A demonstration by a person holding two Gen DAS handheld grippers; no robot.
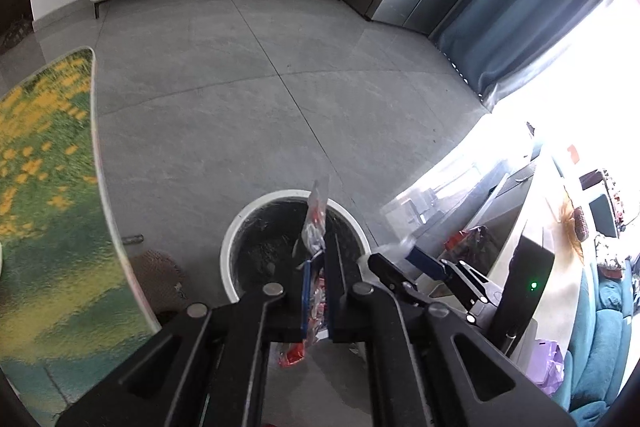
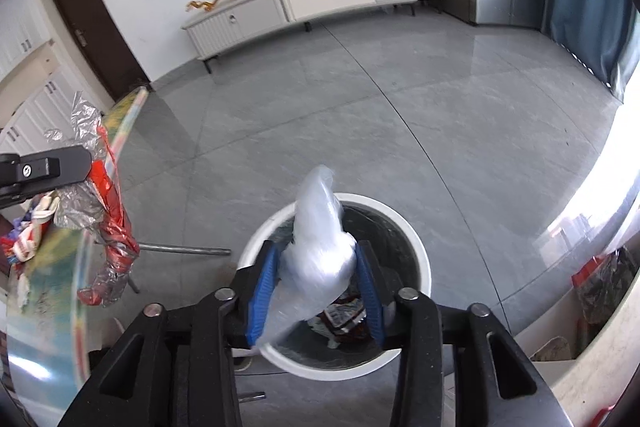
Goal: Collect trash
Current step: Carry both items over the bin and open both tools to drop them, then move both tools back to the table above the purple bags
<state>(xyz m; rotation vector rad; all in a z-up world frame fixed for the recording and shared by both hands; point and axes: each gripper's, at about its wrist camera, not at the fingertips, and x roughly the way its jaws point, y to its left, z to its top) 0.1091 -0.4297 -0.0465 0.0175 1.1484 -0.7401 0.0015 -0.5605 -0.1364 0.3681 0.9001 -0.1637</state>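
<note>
Left tongs are clenched on a crinkly red-and-silver snack wrapper, which sticks up past the fingertips right over the near rim of the trash bin. A bit of the wrapper also hangs out below the tongs, red part showing. Right tongs are grasping a wad of clear plastic bag, held just above the same white round bin, and its tail droops over the near rim.

Inside the bin there's a dark liner, and in the right wrist view a few wrappers lie at the bottom, reddish and white, but I can't make out what they are.

To the left sits the tabletop with a green and yellow print, its far edge cut off. Some stuff on it at the left edge of the right view is too blurry to identify.
</note>
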